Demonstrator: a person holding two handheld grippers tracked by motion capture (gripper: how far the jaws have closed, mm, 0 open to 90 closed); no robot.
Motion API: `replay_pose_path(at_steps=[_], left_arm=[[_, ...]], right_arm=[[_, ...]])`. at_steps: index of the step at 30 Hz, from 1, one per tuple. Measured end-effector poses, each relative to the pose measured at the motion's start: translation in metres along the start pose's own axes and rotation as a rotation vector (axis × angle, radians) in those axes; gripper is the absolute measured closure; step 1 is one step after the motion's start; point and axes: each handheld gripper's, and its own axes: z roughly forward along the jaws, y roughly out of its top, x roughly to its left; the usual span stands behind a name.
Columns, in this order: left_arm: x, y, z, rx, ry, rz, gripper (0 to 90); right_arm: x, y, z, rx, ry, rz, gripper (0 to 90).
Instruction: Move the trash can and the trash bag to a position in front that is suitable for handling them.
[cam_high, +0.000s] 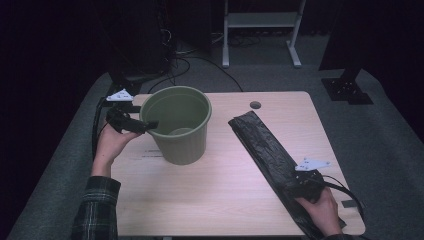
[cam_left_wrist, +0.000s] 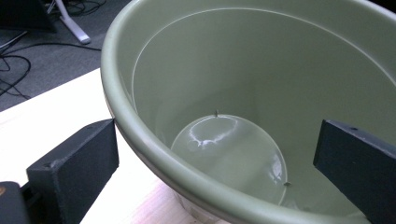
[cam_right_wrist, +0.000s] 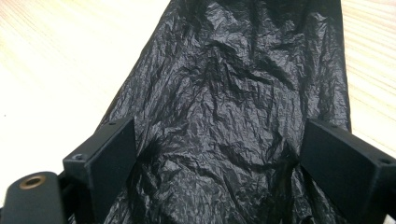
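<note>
Left gripper spread astride bin rim at nine o'clock; right gripper spread over bag. Pinch rim squarely before moving.

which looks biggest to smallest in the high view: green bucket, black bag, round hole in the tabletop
1. black bag: longest, though flat and narrow
2. green bucket: close to the bag in area, so these two are unsure
3. round hole: clearly smallest
</note>
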Motion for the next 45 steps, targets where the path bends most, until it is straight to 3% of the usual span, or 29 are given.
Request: replay_pose_path(at_steps=[4, 12, 27, 32, 45], left_arm=[[-0.003, 0.001, 0.004, -0.003, 0.002, 0.008, 0.0], [-0.016, 0.006, 0.016, -0.013, -0.035, 0.036, 0.0], [-0.065, 0.019, 0.037, -0.002, -0.125, 0.123, 0.0], [-0.08, 0.021, 0.041, -0.012, -0.162, 0.133, 0.0], [-0.106, 0.025, 0.051, -0.013, -0.215, 0.171, 0.0]], right_arm=[[0.0, 0.0, 0.0, 0.0, 0.0, 0.0, 9.8], [0.0, 0.0, 0.0, 0.0, 0.0, 0.001, 9.8], [0.0, 0.0, 0.0, 0.0, 0.0, 0.002, 9.8], [0.0, 0.0, 0.0, 0.0, -0.001, 0.002, 9.8], [0.0, 0.0, 0.0, 0.0, 0.0, 0.002, 9.9]])
